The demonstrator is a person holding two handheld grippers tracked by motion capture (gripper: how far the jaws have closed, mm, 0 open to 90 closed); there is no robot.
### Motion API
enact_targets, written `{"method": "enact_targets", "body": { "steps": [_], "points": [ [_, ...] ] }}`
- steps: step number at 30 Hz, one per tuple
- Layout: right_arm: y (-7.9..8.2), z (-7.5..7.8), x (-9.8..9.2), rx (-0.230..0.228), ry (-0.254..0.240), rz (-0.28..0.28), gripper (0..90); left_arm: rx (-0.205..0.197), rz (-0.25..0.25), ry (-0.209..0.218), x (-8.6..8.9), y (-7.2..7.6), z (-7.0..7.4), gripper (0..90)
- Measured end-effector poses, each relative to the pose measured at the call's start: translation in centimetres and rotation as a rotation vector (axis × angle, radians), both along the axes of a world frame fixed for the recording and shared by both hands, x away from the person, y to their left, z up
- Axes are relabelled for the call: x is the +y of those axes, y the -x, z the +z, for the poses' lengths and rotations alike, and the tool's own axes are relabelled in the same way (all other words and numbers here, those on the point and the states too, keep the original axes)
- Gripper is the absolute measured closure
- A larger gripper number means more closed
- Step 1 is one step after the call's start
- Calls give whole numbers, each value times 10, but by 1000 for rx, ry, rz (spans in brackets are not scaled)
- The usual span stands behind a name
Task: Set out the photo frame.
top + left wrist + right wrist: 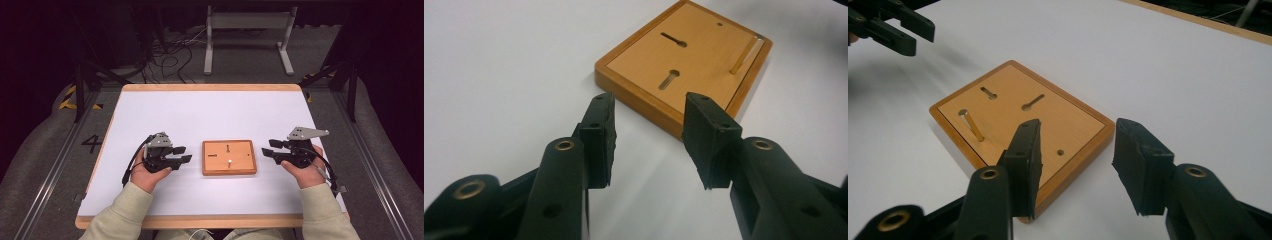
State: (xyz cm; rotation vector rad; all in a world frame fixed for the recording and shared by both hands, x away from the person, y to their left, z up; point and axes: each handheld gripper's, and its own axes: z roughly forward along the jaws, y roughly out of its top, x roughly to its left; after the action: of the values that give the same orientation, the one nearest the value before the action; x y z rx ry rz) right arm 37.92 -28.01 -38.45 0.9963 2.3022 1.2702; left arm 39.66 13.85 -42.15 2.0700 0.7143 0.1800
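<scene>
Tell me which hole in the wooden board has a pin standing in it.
The hole at the near middle of the wooden board: a brass pin stands in it; the two keyhole slots are empty.

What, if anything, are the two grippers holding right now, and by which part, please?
Nothing is held. The left gripper and right gripper are open and empty, flanking the wooden board without touching it.

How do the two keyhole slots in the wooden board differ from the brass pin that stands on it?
The slots are cut into the board and lie flat in its surface; the pin rises from it. The slots look dark; the pin shines like brass. There are two slots, set at different angles, but one pin. All three are slim and sit on the same board, between the open left tongs and right tongs.
</scene>
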Motion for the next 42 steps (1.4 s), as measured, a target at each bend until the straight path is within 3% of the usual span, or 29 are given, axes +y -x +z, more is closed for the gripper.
{"method": "enact_targets", "body": {
  "steps": [8, 17, 26, 42],
  "points": [
    [0, -2, -10, 12, 0, -38, 495, -10, -58, -4, -19, 0, 5, 533],
    [1, -1, -17, 22, -7, -56, 462, -5, -104, 13, -37, -4, 8, 516],
    [0, -3, -20, 31, -12, -69, 448, -26, -153, 11, -64, -5, 11, 482],
    [8, -8, -33, 35, -26, -100, 419, 2, -256, -1, -107, -14, 3, 491]
  ]
}}
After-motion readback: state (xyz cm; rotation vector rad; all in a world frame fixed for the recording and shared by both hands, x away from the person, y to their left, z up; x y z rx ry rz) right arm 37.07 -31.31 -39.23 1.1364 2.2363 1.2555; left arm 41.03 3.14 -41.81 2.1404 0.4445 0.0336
